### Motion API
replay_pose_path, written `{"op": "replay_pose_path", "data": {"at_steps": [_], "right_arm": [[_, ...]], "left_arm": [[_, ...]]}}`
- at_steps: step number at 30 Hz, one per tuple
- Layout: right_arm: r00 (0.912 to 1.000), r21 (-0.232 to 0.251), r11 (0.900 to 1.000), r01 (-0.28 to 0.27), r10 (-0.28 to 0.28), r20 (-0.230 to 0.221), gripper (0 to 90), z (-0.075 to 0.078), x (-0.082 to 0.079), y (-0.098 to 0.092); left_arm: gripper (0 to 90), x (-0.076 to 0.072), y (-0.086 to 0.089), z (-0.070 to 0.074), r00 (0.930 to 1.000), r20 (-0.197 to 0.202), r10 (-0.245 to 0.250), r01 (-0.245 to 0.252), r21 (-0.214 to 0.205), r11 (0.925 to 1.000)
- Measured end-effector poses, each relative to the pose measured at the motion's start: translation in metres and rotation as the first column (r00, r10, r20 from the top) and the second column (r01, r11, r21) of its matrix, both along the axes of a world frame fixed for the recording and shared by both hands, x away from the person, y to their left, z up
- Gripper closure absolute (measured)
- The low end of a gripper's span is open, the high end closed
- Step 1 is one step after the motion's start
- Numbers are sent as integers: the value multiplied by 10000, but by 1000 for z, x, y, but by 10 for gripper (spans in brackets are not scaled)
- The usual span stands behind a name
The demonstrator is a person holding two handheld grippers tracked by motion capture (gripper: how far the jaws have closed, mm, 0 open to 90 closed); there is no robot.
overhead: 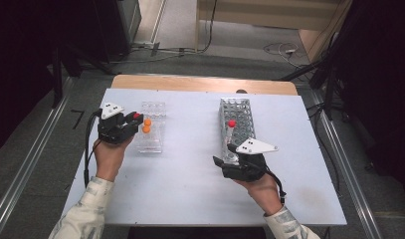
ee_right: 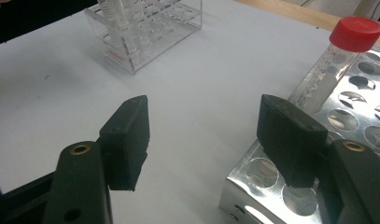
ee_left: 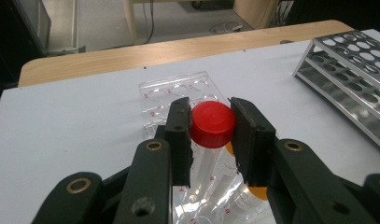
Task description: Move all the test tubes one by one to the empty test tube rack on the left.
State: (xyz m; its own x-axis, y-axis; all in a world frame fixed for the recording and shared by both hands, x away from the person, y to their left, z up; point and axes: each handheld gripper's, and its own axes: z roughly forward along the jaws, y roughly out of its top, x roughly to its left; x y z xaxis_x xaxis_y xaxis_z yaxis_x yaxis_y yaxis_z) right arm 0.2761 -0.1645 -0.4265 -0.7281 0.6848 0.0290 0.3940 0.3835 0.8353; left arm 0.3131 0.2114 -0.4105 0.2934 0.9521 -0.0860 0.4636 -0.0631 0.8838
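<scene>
Step in hand: the left gripper [ee_left: 211, 135] is clamped on a red-capped tube [ee_left: 212, 124], its jaws pressing the cap from both sides, directly above the clear plastic rack [ee_left: 178, 91]. This looks like seating the tube into a well of that rack.
Tube position: in the high view the held tube sits at the left gripper's [overhead: 132, 121] tip, at about 9 o'clock on the table, just beside two orange-capped tubes [overhead: 147, 125] standing in the clear rack [overhead: 152, 130].
Right gripper: jaws apart and holding nothing [ee_right: 206, 135], resting over the near end of the metal rack [ee_right: 318, 177].
Second tube: another red-capped tube [ee_right: 334, 65] stands tilted in the metal rack, at about 3 o'clock [overhead: 231, 130].
Next move: probably lower the tube straight until its bottom finds a hole, then let the jaws part; the well must line up, since the rack is light and could shift.
Surface: pale table top [overhead: 190, 164] with a wooden edge strip at 12 o'clock [overhead: 200, 83].
Room: grey floor, loose cables [overhead: 282, 50], dark stands at both sides.
</scene>
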Motion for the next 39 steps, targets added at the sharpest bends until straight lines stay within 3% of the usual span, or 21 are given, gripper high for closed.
{"op": "replay_pose_path", "data": {"at_steps": [13, 18, 23, 26, 32, 39], "right_arm": [[10000, 16, 10000, 37, -37, 51, 330, 1, 0, -2], [9999, 37, 9999, 143, -144, 47, 324, 1, 2, -4], [9995, -29, 9995, 318, -318, 24, 312, 0, 6, -6], [9989, 1, 9989, 470, -470, -32, 290, -1, 10, -8], [9957, 85, 9956, 930, -930, -27, 275, -3, 22, -9], [9856, 55, 9857, 1687, -1686, -135, 298, -10, 46, -11]], "left_arm": [[634, -6, 1, 6, 9998, 168, -87, 93, -395, 9992], [479, -13, 1, 10, 9998, 177, -40, 54, -777, 9970], [259, -18, -4, 12, 9997, -47, -227, 223, -755, 9969], [193, -22, -7, 13, 9992, -93, -384, 375, -864, 9956], [190, -30, -8, 19, 9985, 193, -515, 532, -1061, 9929], [189, -32, -14, 18, 9973, 143, -714, 724, -959, 9927]]}}
